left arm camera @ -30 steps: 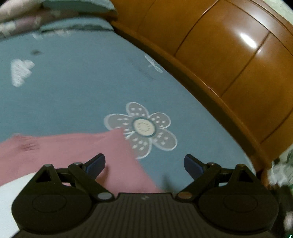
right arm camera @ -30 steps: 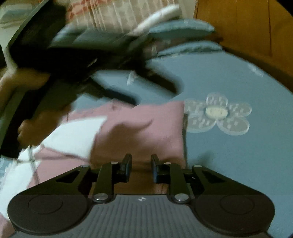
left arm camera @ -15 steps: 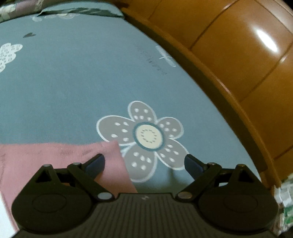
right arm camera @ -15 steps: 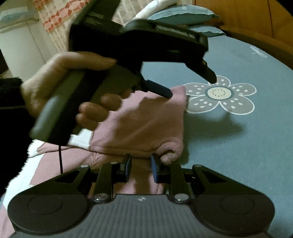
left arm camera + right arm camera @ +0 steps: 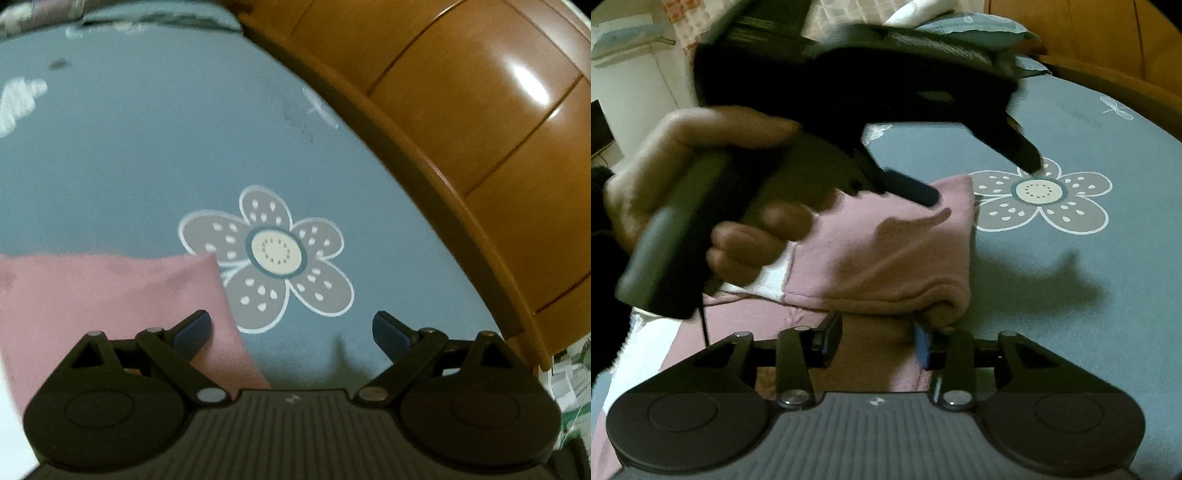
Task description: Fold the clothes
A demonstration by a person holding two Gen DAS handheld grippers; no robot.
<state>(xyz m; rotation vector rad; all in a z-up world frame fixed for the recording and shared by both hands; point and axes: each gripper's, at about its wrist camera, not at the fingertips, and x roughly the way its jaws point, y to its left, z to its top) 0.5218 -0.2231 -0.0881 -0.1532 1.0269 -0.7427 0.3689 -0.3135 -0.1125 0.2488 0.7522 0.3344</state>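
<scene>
Right wrist: folded pink-and-white garment (image 5: 886, 251)

Dim warm indoor light; glare on the wooden headboard (image 5: 524, 81), fisheye-bent edges, motion blur throughout

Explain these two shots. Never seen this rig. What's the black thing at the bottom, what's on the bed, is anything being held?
No robot here: a person holds a two-finger tool in each hand, each with a fisheye camera looking along its fingers. The black shape at the bottom is that tool.

Left camera: the left hand-held gripper is wide open and empty, hovering over the blue flowered bedsheet beside a wooden headboard.

Right camera: the right hand-held gripper is opening, with the folded edge of the pink and white garment between its fingers, not clamped. Above it, the person's hand holds the left tool.
</scene>
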